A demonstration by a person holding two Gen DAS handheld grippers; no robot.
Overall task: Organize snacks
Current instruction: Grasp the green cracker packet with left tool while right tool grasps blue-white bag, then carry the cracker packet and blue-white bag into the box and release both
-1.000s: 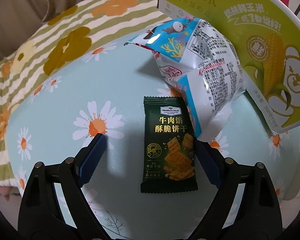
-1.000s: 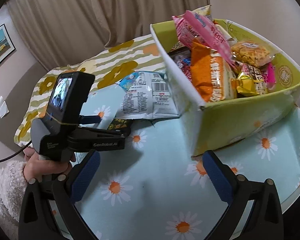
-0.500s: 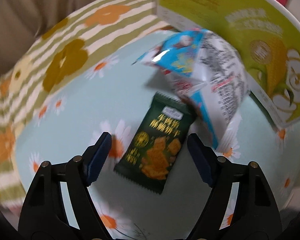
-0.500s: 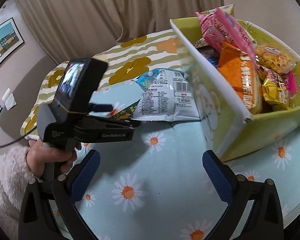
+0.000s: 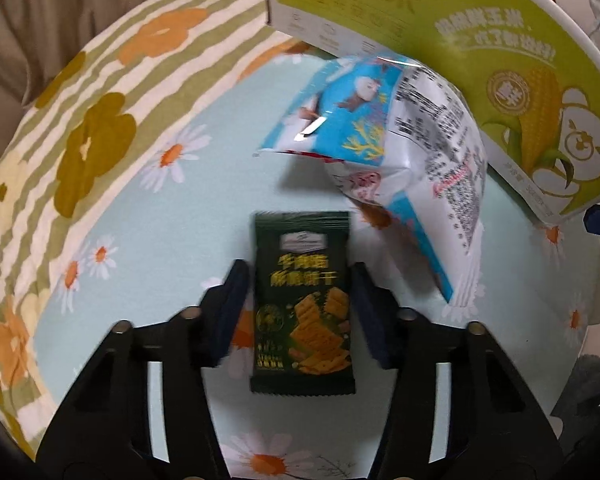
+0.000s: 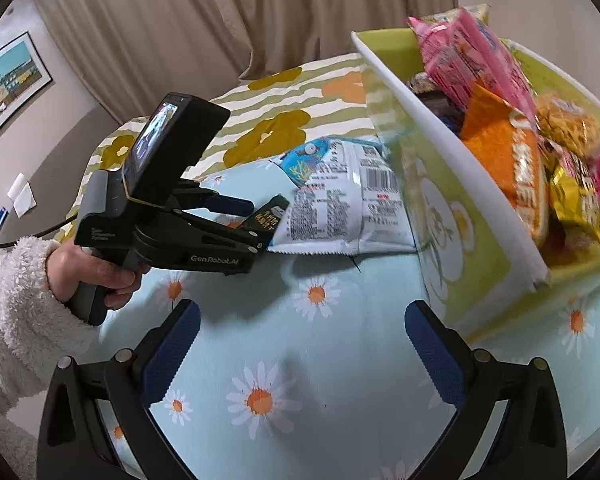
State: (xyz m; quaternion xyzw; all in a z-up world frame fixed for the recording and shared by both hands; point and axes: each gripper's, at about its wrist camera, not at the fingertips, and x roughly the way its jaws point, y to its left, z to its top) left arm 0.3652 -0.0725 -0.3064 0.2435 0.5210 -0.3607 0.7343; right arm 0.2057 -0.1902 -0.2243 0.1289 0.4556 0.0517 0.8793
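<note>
Snacks fill the green cardboard box (image 6: 452,216) that stands up and to the right of the right gripper (image 6: 302,354): a pink bag (image 6: 468,60) on top, an orange bag (image 6: 504,160) under it against the near wall, a yellow bag (image 6: 568,128) and a gold packet (image 6: 576,204) further right. The box rests on a daisy-print cloth (image 6: 324,360). A white and blue snack bag (image 5: 412,160) leans against the box's outer wall, beyond and to the right of the left gripper's fingers. The right gripper's 2 fingers stand wide apart over bare cloth, with nothing between them. The left gripper (image 5: 296,296), held by a hand in a fluffy white sleeve (image 6: 16,312), has its 2 fingers narrowed onto the sides of a dark green cracker packet (image 5: 303,308), which sits lengthwise between them.
</note>
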